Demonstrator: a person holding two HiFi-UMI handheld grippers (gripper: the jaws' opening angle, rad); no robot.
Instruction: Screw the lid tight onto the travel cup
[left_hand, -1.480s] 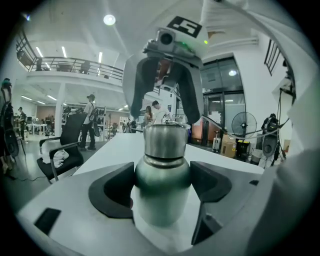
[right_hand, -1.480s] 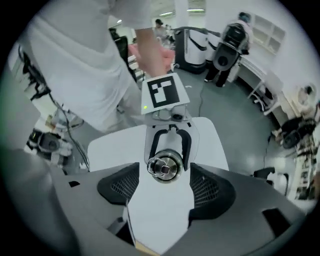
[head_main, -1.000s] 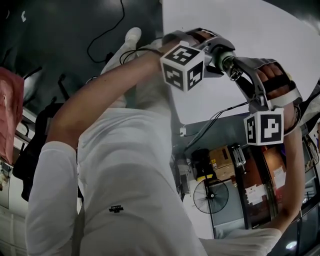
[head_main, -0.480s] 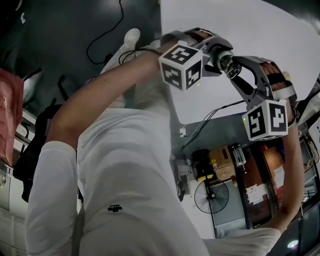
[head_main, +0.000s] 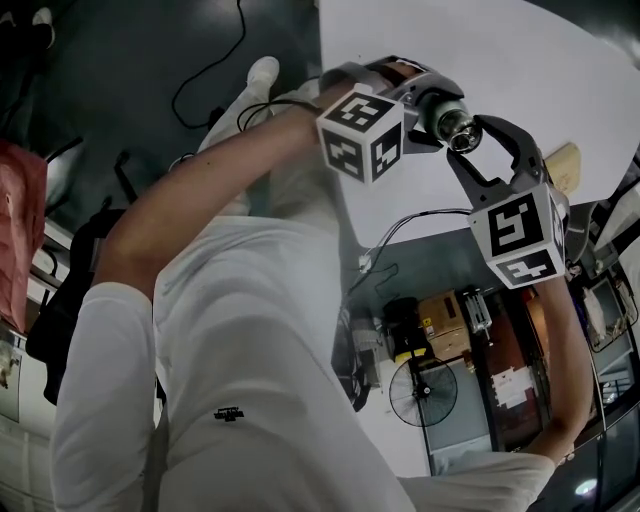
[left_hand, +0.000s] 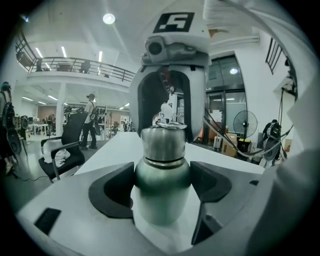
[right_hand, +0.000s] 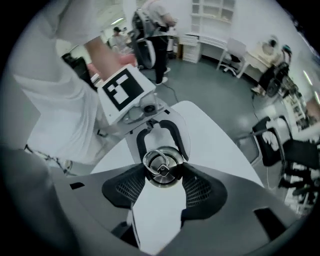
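Tabletop in white (head_main: 520, 60) is seen at the far right of the head view, and a person's white clothing (head_main: 250, 330) fills the near left. The left gripper (left_hand: 162, 187) is closed on the travel cup (left_hand: 161, 170), with its dark pads (left_hand: 112, 192) pressed against both sides of the steel body. The right gripper (right_hand: 163, 176) is brought in from the opposite end, its jaws set narrowly on the lid (right_hand: 162, 169) with both pads touching the rim. The cup is held in the air between the two grippers, over the table. The lid is seated on the cup's neck. A wire ring (right_hand: 159, 161) lies across the lid's top.
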